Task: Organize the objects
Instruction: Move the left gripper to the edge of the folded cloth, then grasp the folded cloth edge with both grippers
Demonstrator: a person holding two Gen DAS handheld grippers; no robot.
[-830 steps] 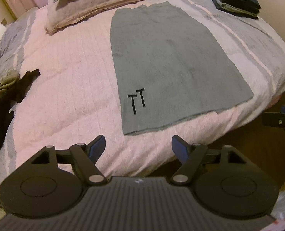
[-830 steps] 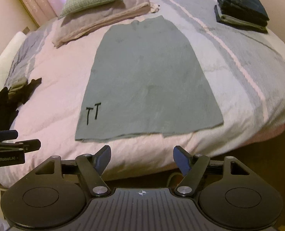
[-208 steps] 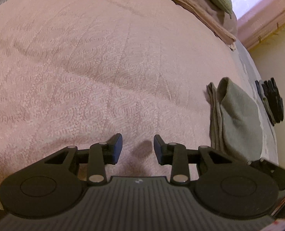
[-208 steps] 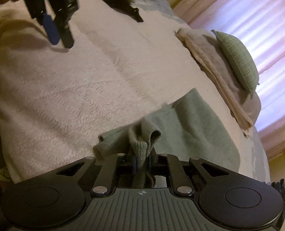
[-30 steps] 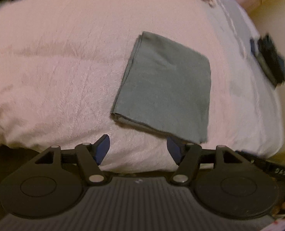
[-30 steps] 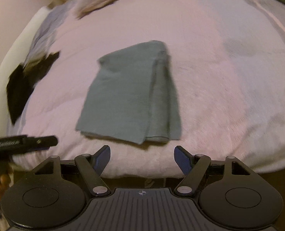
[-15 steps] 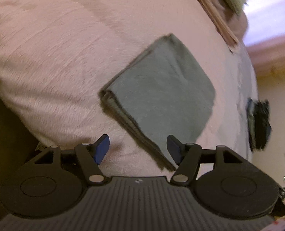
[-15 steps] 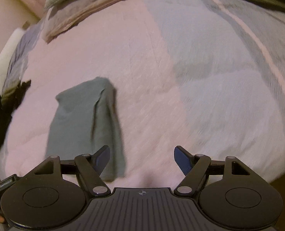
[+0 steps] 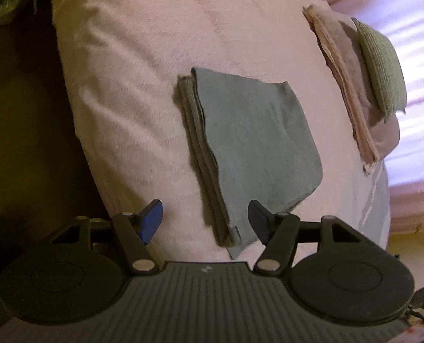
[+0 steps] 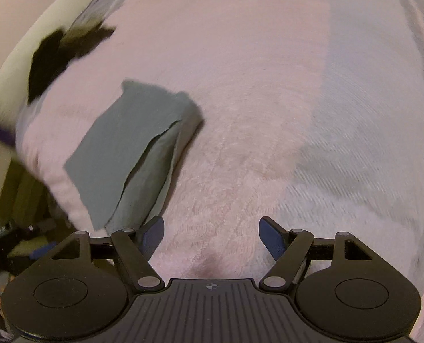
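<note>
Folded grey-green cloth (image 9: 255, 148) is lying flat on the pink quilted bedspread (image 9: 143, 80); in the left wrist view its near corner is sitting between the left gripper's (image 9: 204, 223) parted, empty fingers. Right wrist view: right gripper (image 10: 212, 235) is hovering with jaws apart over bare bedspread, cloth lying just left; dark garments (image 10: 60, 54) are smearing with blur.

1. The folded towel (image 9: 257, 145) is grey-green.
2. The bedspread (image 9: 143, 65) is pale pink (a grey band on one side).
3. The cushion (image 9: 380, 65) is green, finely checked.
4. The gripper pads (image 9: 152, 220) are blue.
</note>
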